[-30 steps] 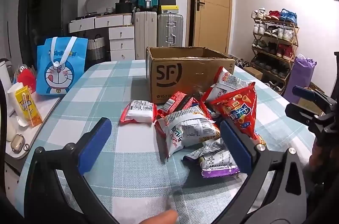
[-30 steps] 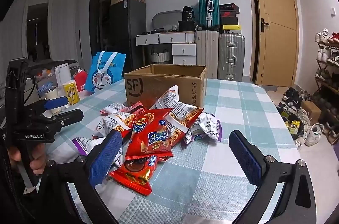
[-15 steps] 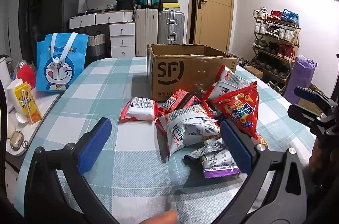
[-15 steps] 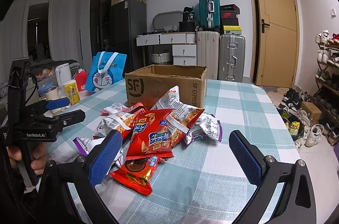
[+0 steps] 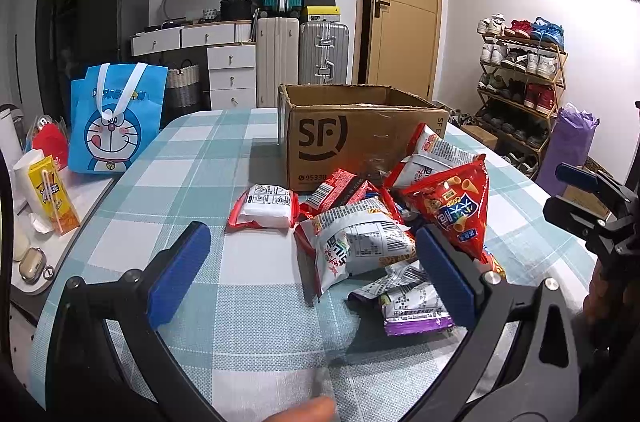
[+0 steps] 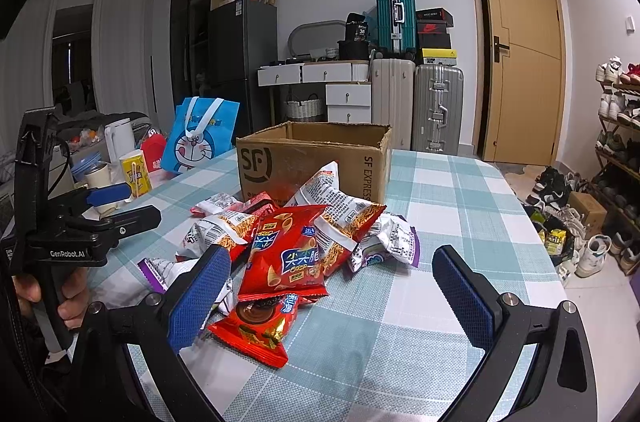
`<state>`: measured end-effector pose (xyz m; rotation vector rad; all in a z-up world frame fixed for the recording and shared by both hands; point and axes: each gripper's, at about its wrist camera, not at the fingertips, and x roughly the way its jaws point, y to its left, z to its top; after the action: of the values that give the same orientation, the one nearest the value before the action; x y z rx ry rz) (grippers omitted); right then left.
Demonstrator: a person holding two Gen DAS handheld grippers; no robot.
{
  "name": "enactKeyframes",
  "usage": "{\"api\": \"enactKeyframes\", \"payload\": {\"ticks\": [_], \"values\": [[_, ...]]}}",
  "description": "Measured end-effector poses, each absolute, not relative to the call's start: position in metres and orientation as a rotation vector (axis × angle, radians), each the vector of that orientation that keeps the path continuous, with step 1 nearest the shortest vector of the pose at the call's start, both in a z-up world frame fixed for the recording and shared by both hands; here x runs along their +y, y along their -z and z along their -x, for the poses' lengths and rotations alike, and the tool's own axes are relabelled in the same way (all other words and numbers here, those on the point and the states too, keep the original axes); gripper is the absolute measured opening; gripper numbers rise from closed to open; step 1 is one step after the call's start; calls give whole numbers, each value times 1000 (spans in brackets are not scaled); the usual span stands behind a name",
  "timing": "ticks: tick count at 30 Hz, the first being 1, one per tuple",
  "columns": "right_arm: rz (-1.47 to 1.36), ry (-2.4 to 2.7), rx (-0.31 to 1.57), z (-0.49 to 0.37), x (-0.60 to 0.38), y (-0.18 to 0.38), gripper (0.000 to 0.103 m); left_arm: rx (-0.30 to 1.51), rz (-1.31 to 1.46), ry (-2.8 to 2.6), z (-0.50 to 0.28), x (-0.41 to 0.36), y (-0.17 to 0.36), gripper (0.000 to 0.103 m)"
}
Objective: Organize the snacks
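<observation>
A heap of snack bags lies on the checked tablecloth in front of an open cardboard box (image 5: pixel 360 134) (image 6: pixel 316 158). On top sits a red cone-crisp bag (image 5: pixel 456 206) (image 6: pixel 284 254); white noodle-snack bags (image 5: pixel 356 246) (image 6: pixel 340 210), a small red-and-white packet (image 5: pixel 266 208), a purple-edged packet (image 5: pixel 412 306) and a red biscuit pack (image 6: pixel 256 326) lie around it. My left gripper (image 5: pixel 312 276) hovers open just short of the heap, holding nothing. My right gripper (image 6: pixel 332 298) is open above the heap's near edge, also holding nothing.
A blue cartoon tote bag (image 5: pixel 114 118) stands at the table's left, beside a yellow drink carton (image 5: pixel 52 196) and cups. Suitcases (image 5: pixel 280 54), drawers and a door stand behind the table. A shoe rack (image 5: pixel 520 78) lines the right wall. The person's hand (image 6: pixel 72 298) grips the left gripper's handle.
The views have shifted only slightly; both grippers stay open and the snack heap has not moved.
</observation>
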<state>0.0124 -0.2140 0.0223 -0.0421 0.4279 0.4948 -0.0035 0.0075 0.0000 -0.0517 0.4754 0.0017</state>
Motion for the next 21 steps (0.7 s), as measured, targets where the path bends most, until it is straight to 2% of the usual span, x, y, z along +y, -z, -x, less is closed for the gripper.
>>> {"api": "enactKeyframes", "payload": {"ticks": [21], "values": [[44,-492,432,-14,-213,-20,103,473,51,-1,4,7,1,102]]}}
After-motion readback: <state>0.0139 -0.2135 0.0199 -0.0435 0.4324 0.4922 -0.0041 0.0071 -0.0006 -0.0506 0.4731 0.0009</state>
